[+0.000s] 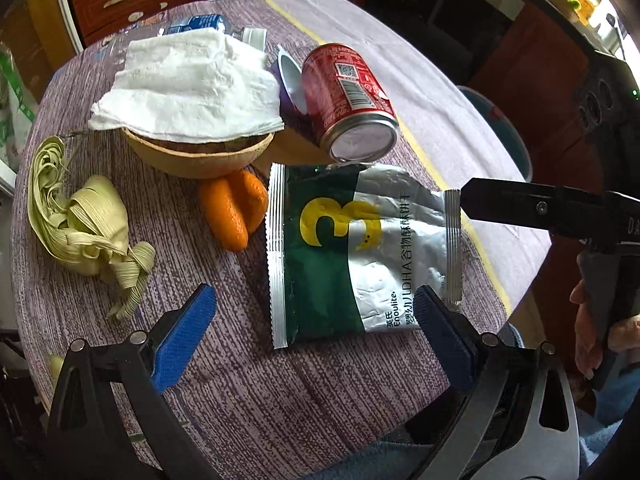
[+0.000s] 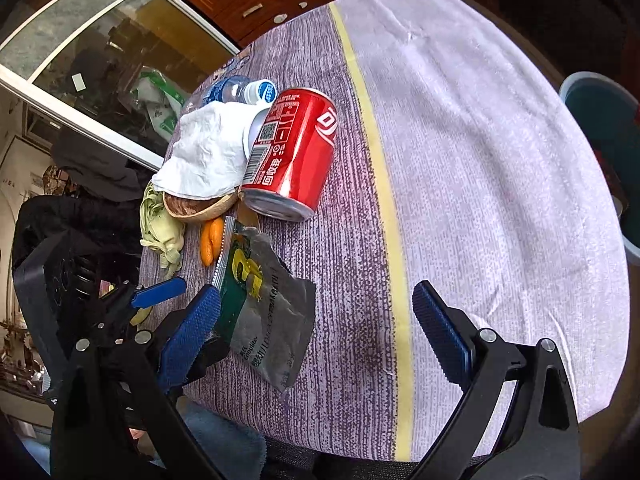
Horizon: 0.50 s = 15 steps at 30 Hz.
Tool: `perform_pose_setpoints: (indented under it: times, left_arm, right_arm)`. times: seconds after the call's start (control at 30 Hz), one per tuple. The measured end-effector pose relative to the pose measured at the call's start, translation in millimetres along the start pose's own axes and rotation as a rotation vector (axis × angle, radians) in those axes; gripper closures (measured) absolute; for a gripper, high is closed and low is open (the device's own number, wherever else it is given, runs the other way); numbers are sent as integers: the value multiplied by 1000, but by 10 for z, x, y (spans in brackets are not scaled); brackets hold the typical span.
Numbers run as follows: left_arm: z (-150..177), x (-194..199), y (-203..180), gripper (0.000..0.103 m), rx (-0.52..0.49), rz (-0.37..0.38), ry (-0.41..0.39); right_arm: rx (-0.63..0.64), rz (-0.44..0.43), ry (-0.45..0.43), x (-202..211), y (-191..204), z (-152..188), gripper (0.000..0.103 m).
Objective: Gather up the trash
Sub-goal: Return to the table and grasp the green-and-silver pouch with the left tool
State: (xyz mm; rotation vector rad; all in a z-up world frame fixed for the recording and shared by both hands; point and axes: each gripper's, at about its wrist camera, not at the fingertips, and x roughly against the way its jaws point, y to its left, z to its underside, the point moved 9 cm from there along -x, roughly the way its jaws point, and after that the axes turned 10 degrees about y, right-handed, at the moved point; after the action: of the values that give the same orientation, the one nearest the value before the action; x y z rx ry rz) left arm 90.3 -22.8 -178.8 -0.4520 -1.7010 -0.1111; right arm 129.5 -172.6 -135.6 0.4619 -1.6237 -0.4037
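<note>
A green and silver foil snack packet (image 1: 360,252) with a yellow 3 lies flat on the table. My left gripper (image 1: 316,312) stands open, its blue pads either side of the packet's near edge. A red cola can (image 1: 348,100) lies on its side just beyond the packet. Left of it, a white tissue (image 1: 188,84) covers a brown shell (image 1: 196,156), with orange peel (image 1: 236,208) and pale corn husks (image 1: 80,224) nearby. My right gripper (image 2: 320,320) is open over bare cloth, right of the packet (image 2: 272,320) and nearer than the can (image 2: 296,148).
A teal bin (image 2: 600,140) stands on the floor beyond the table's right edge. A plastic bottle (image 2: 240,90) lies behind the tissue. The purple and white tablecloth (image 2: 460,160) has a yellow stripe. A hand (image 1: 588,336) holds the right gripper's handle.
</note>
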Motion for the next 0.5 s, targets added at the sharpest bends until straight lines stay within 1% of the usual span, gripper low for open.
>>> perform_pose_setpoints:
  times: [0.1, 0.17, 0.23, 0.27, 0.3, 0.33, 0.37, 0.4, 0.43, 0.5]
  left_arm:
    - [-11, -88, 37, 4, 2, 28, 11]
    - [-37, -137, 73, 4, 3, 48, 18]
    - [-50, -190, 90, 4, 8, 65, 25]
    - [-72, -185, 85, 4, 3, 65, 12]
    - [-85, -194, 80, 4, -1, 68, 14]
    - [-101, -203, 75, 4, -5, 66, 15]
    - [-139, -208, 67, 4, -6, 61, -9]
    - [-137, -212, 45, 4, -13, 52, -11]
    - [-137, -218, 22, 4, -21, 42, -12]
    - [-204, -248, -21, 4, -35, 21, -16]
  right_arm:
    - [14, 1, 35, -121, 96, 26, 10]
    - [15, 25, 55, -200, 92, 37, 10]
    - [22, 48, 50, -235, 96, 28, 10]
    - [30, 63, 41, -236, 94, 17, 13]
    - [38, 82, 36, -240, 88, 12, 23]
    - [43, 103, 37, -247, 70, 9, 37]
    - [43, 124, 40, -260, 44, 11, 46]
    - [40, 137, 45, -265, 5, 16, 65]
    - [34, 150, 51, -282, -33, 28, 77]
    - [43, 164, 46, -273, -68, 34, 81]
